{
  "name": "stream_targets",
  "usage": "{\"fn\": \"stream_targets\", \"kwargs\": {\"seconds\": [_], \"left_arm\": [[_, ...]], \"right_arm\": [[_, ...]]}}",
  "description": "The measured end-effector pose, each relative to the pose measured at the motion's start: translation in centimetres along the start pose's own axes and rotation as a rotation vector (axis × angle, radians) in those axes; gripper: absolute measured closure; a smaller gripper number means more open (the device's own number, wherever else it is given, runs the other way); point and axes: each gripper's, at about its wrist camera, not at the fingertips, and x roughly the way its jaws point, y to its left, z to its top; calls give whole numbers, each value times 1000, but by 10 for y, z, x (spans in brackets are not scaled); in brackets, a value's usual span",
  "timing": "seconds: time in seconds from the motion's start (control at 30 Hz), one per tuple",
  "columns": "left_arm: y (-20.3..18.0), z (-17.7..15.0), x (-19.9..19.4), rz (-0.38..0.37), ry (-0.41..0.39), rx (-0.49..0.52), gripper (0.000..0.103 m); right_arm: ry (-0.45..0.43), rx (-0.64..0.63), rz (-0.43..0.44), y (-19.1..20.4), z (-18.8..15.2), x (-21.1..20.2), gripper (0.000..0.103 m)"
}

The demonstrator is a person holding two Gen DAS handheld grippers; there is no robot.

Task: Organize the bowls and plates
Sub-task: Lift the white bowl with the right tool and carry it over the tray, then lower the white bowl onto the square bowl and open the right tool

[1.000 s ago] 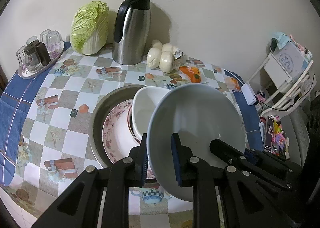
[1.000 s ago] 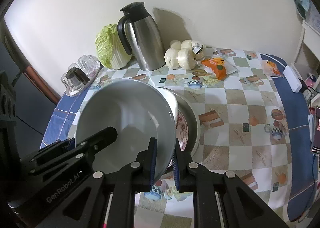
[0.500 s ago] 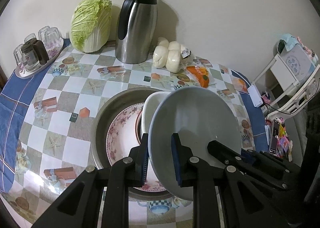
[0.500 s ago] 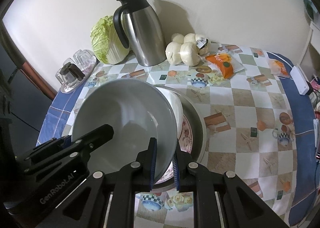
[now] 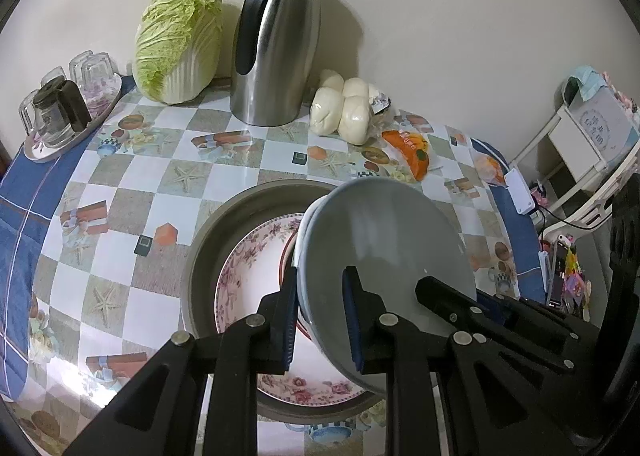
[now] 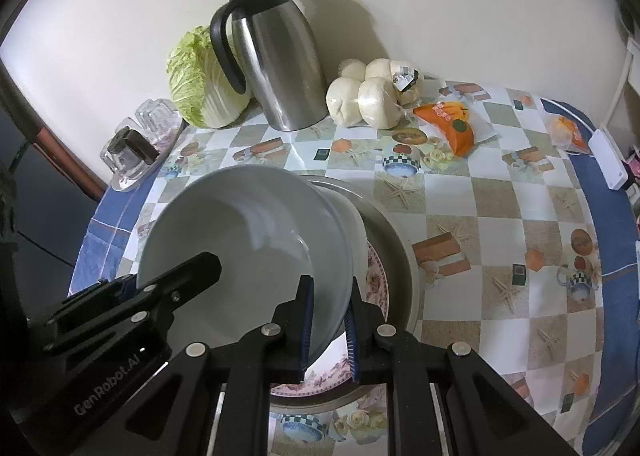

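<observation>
A large white bowl (image 5: 384,248) (image 6: 248,232) is held between both grippers, low over a metal basin (image 5: 240,208) (image 6: 396,232). My left gripper (image 5: 322,316) is shut on the bowl's left rim. My right gripper (image 6: 329,326) is shut on its right rim. The bowl is settling onto a second white bowl (image 5: 310,216) (image 6: 354,216), whose rim peeks out behind it. A floral plate (image 5: 248,268) (image 6: 376,276) lies flat in the basin beneath them.
At the back stand a steel thermos jug (image 5: 276,44), a napa cabbage (image 5: 180,44), a bag of white buns (image 5: 348,108) and an orange snack packet (image 5: 412,148). A tray of glasses (image 5: 60,112) sits far left. A white rack (image 5: 592,144) stands right of the table.
Both grippers have lowered the white bowl toward the basin, so it now covers nearly all of the second bowl. The grip on both rims is unchanged.
</observation>
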Motion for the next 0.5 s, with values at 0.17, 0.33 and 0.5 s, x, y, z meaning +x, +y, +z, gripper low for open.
{"fn": "stream_targets", "kwargs": {"seconds": [0.17, 0.33, 0.5], "left_arm": [[2, 1, 2, -4, -3, 3, 81], [0, 2, -1, -3, -24, 16, 81], [-2, 1, 1, 10, -26, 30, 81]], "right_arm": [[0, -1, -2, -1, 1, 4, 87], [-12, 2, -18, -3, 3, 5, 87], [-12, 14, -23, -10, 4, 6, 86]]}}
